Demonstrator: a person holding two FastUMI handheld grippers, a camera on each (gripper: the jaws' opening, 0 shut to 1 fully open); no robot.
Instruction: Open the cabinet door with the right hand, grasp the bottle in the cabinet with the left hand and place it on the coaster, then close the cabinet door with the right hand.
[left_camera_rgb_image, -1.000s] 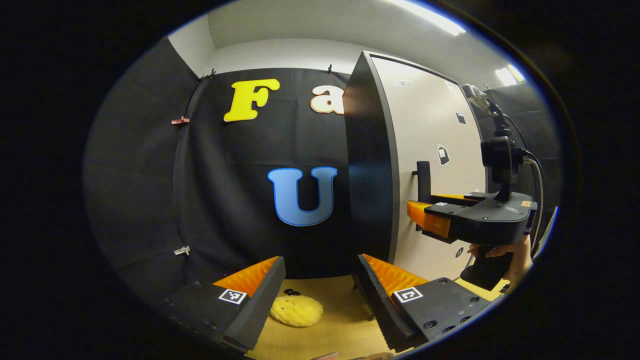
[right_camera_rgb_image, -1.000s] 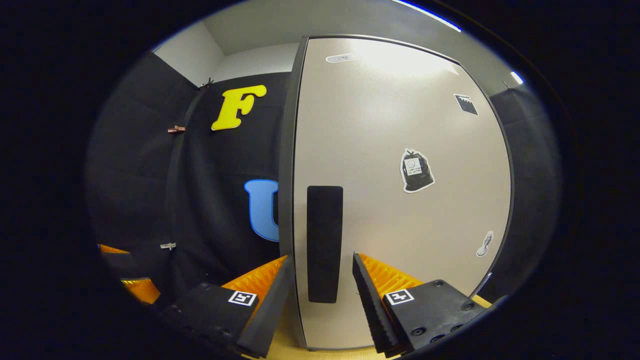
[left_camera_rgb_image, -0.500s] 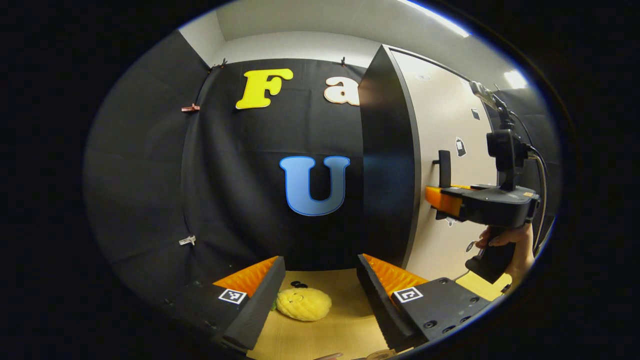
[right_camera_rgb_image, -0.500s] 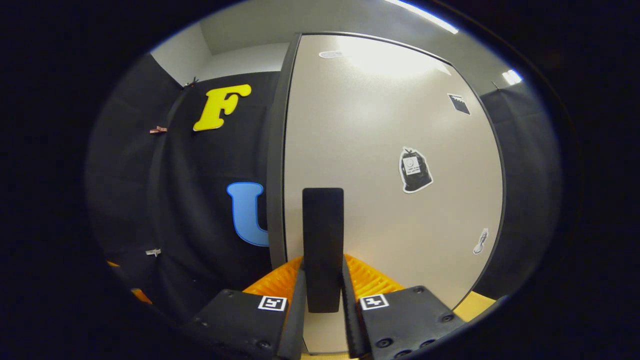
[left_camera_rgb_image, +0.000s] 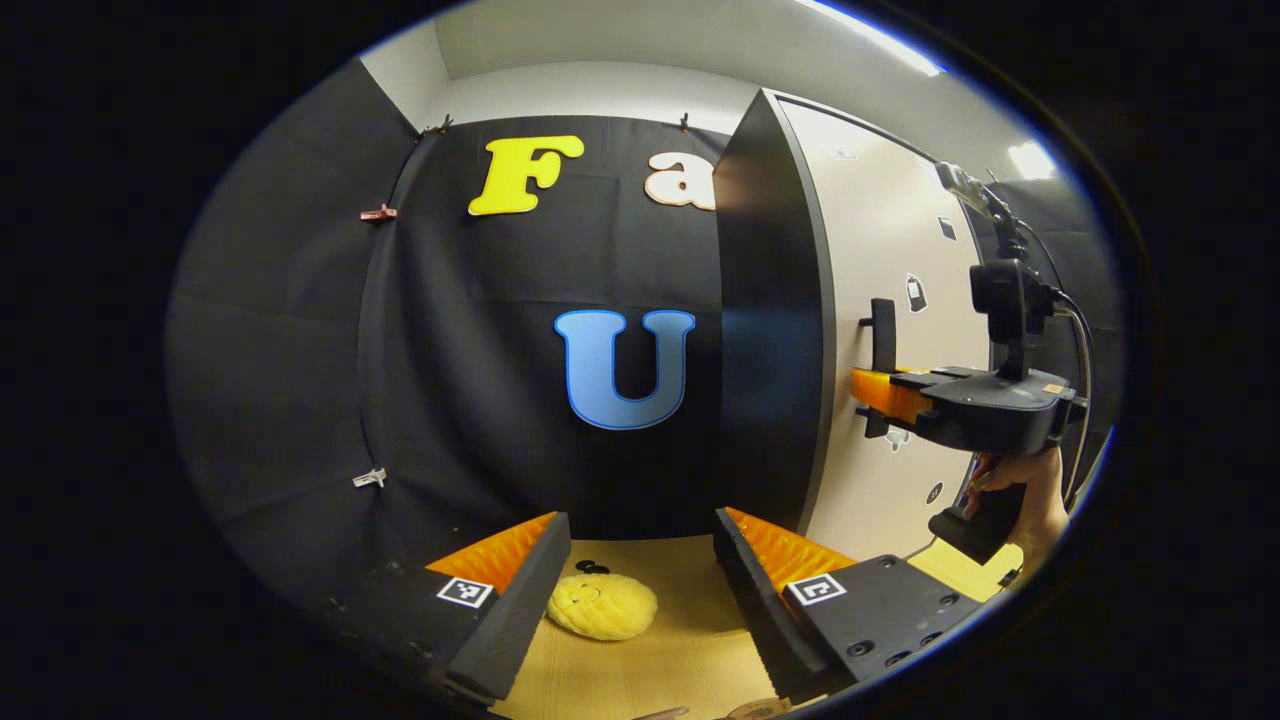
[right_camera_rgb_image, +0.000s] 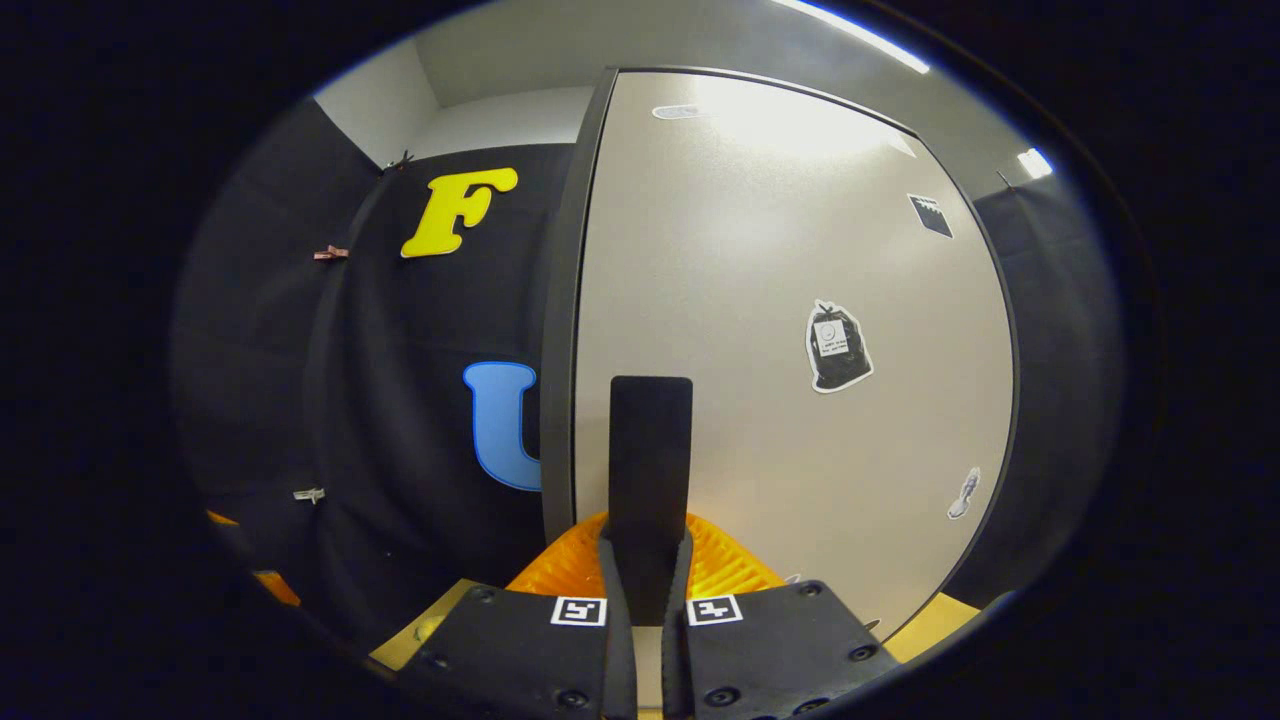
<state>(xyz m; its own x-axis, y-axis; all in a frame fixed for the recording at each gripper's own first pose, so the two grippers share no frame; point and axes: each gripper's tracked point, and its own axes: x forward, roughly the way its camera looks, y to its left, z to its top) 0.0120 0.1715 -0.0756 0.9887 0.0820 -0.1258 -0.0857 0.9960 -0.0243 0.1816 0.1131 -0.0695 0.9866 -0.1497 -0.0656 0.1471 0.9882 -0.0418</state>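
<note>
The cabinet stands upright with a pale grey door (right_camera_rgb_image: 780, 330) and a dark side panel (left_camera_rgb_image: 770, 330). A black vertical handle (right_camera_rgb_image: 650, 470) sits near the door's left edge. My right gripper (right_camera_rgb_image: 645, 590) is shut on this handle, both fingers pressing its lower part. In the left gripper view the right gripper (left_camera_rgb_image: 880, 392) meets the handle (left_camera_rgb_image: 882, 335) from the right, held by a hand (left_camera_rgb_image: 1030, 495). My left gripper (left_camera_rgb_image: 640, 570) hangs open above the wooden table (left_camera_rgb_image: 680, 650), with nothing between its fingers. The door looks closed; the cabinet's inside is hidden.
A yellow plush toy (left_camera_rgb_image: 602, 605) lies on the table just beyond my left gripper's fingers, with small black pieces (left_camera_rgb_image: 592, 569) behind it. Black cloth walls close off the back and left. Stickers (right_camera_rgb_image: 838, 345) dot the door.
My right gripper went from open around the handle to shut on it. The left gripper drifted slightly, and the plush toy shifted a little in its view.
</note>
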